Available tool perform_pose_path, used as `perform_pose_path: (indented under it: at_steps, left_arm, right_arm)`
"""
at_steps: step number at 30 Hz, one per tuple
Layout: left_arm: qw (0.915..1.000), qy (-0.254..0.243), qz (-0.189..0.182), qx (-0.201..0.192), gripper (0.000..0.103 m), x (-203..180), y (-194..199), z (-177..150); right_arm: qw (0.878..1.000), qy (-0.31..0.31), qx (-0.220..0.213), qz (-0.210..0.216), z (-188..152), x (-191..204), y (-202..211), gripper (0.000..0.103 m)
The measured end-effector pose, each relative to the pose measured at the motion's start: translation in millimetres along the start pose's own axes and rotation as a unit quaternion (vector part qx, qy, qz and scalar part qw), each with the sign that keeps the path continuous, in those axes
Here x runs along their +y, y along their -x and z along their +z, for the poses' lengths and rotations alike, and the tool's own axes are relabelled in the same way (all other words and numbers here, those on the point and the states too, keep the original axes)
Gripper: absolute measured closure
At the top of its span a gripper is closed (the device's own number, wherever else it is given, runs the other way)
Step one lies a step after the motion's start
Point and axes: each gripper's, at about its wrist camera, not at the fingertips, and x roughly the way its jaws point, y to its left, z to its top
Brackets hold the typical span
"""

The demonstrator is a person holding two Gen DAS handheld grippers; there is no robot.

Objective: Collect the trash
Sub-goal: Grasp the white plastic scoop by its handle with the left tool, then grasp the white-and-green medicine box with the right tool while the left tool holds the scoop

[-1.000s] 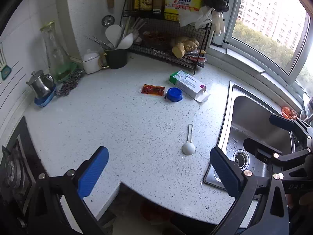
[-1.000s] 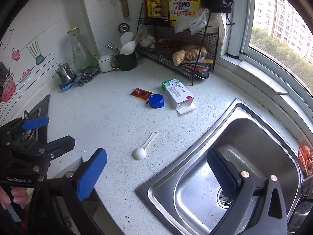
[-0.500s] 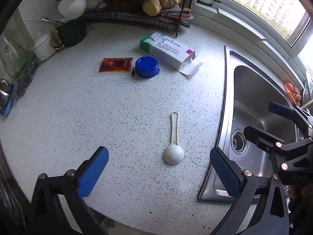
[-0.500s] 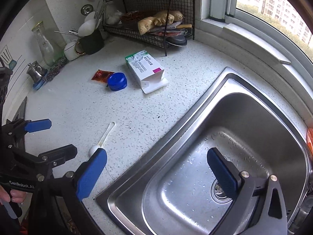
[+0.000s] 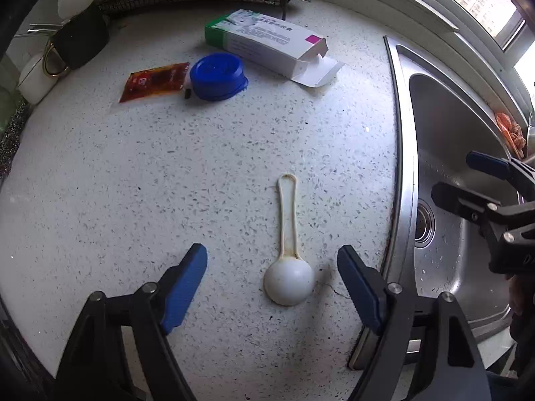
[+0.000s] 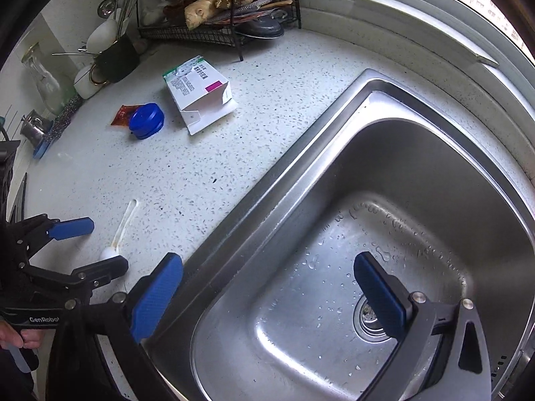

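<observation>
A white plastic scoop (image 5: pixel 289 264) lies on the speckled counter, bowl toward me, handle pointing away. My left gripper (image 5: pixel 272 277) is open and low, its fingers on either side of the bowl, not touching. Farther back lie a red sauce packet (image 5: pixel 153 82), a blue lid (image 5: pixel 217 75) and an open white medicine box (image 5: pixel 267 45). My right gripper (image 6: pixel 267 287) is open and empty above the steel sink (image 6: pixel 367 234). The scoop (image 6: pixel 122 230), lid (image 6: pixel 146 121), packet (image 6: pixel 122 115) and box (image 6: pixel 197 92) also show in the right wrist view.
A wire rack (image 6: pixel 220 10) with ginger stands at the back by the window. A dark cup of utensils (image 6: pixel 115 56) and a white jar (image 6: pixel 85 82) stand at the back left. The sink edge (image 5: pixel 404 173) runs right of the scoop. An orange scrubber (image 5: pixel 510 128) lies on the sink's far rim.
My left gripper has dropped and moved forward, so the scoop's bowl now lies between its open fingers. My right gripper has tilted down further over the sink.
</observation>
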Motion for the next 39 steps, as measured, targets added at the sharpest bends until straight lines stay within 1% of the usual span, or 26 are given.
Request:
perform_pose_path:
  at_steps: [2,4,6,7,9,10,12,13,14,15,17,21,24,27,31,33,35,36,39]
  left_arm:
    - [0.9998,-0.017,0.006,0.002,0.026,-5.4,-1.1,0.3]
    - [0.9992,-0.027,0.028,0.003,0.032,-10.8,-1.7,-0.5]
    - [0.9993,-0.026,0.029,0.0,0.042,-13.3,-1.5,0.2]
    - [0.9993,-0.023,0.029,-0.003,0.045,-14.3,-1.2,0.1]
    - [0.9993,-0.016,0.031,-0.013,0.06,-15.0,1.8,-0.7]
    - [0.9993,-0.013,0.031,-0.015,0.063,-14.1,2.6,-1.2]
    - [0.9994,-0.007,0.031,-0.015,0.078,-10.6,5.4,-3.4]
    - [0.9994,-0.002,0.031,-0.015,0.081,-10.4,6.5,-4.3]
    - [0.9995,0.003,0.029,-0.016,0.091,-10.3,7.8,-6.1]
    - [0.9994,0.01,0.026,-0.019,0.094,-7.6,7.5,-7.0]
    - [0.9992,0.03,0.015,-0.022,0.094,-2.4,10.2,-10.8]
    - [0.998,0.058,0.007,-0.027,0.095,11.6,17.1,-12.1]
    - [0.9956,0.082,-0.009,-0.044,0.095,25.6,29.1,-6.7]
    - [0.9929,0.101,-0.008,-0.063,0.095,38.1,40.9,4.0]
    - [0.9888,0.121,0.007,-0.087,0.095,57.3,55.2,24.4]
    - [0.9871,0.131,0.014,-0.091,0.095,62.5,56.0,33.3]
    - [0.9853,0.142,0.006,-0.095,0.095,68.3,55.7,42.8]
    - [0.9845,0.144,0.006,-0.1,0.095,65.2,51.5,45.7]
    - [0.9838,0.146,0.016,-0.103,0.095,66.7,45.2,55.0]
  right_arm:
    - [1.0,-0.003,-0.003,0.002,2.8,-3.3,-0.6,0.001]
    - [1.0,-0.012,-0.002,0.012,5.2,-7.1,1.2,0.001]
    - [1.0,-0.015,-0.004,0.016,9.6,-6.0,0.8,0.001]
    - [1.0,-0.014,-0.006,0.017,10.3,-6.1,1.8,0.001]
    - [1.0,-0.011,-0.007,0.019,12.2,-5.2,1.2,0.001]
    - [1.0,-0.01,-0.007,0.02,12.4,-4.1,0.7,0.001]
    - [1.0,-0.005,-0.003,0.023,12.9,-1.4,-2.7,0.001]
    - [1.0,-0.002,-0.003,0.025,13.7,-0.3,-3.3,0.001]
    - [1.0,0.001,-0.003,0.026,14.9,0.9,-3.8,0.001]
    - [1.0,0.004,-0.004,0.027,16.5,1.9,-4.8,0.001]
    - [0.999,0.008,-0.006,0.03,21.1,4.1,-5.0,0.001]
    - [0.999,0.028,-0.016,0.037,34.1,11.1,-3.1,0.001]
    - [0.998,0.048,-0.02,0.043,47.0,18.1,-5.6,0.001]
    - [0.996,0.075,-0.02,0.047,63.2,26.4,-10.3,0.001]
    - [0.992,0.112,-0.021,0.045,87.9,37.2,-22.4,0.001]
    - [0.991,0.124,-0.02,0.042,99.4,40.4,-29.7,0.001]
    - [0.989,0.138,-0.016,0.043,110.2,45.5,-39.7,0.001]
    - [0.988,0.145,-0.013,0.044,113.0,47.9,-44.0,0.001]
    - [0.985,0.169,-0.003,0.043,120.1,57.6,-60.5,0.001]
